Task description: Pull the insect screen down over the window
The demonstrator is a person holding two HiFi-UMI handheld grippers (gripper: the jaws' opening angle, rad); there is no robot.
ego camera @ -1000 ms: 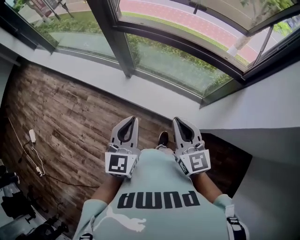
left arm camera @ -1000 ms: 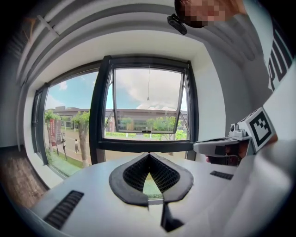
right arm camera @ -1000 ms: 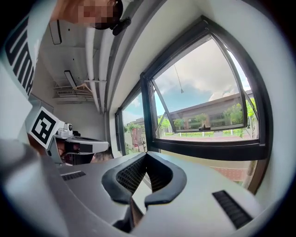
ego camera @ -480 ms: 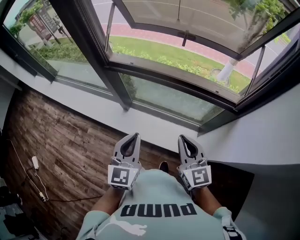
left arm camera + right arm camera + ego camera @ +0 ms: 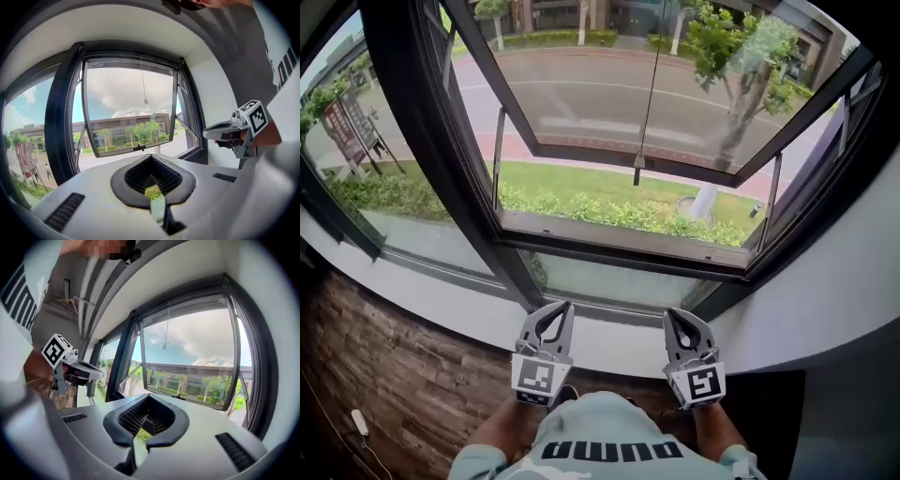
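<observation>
- Left tongs (image 5: 565, 309): clenched on nothing, tips pressed together. Held close in front of the person, aimed at the window.
- Right tongs (image 5: 672, 315): likewise clenched and empty. Beside the left pair and apart from it, over the white sill (image 5: 609, 330).
- Insect screen: not drawn, and no mesh shows across the opening. It is probably rolled up in the head of the frame, which is hard to make out.
- Pull cord (image 5: 649, 84): a thin line hanging down the middle of the opening. It ends in a small knob (image 5: 146, 101), far beyond and above both pairs of tongs.
- Window sash (image 5: 581, 89): swung outward at the bottom, beyond the cord.
- Step in hand, as judged: reaching up for the cord.
- Handling notes:
  - Release one pair before it arrives; the right looks slightly nearer the cord.
  - Close on the knob or just above it, since thin cord may slip through the pads.
  - Draw straight down along the frame, without swinging the cord out towards the sash.
</observation>
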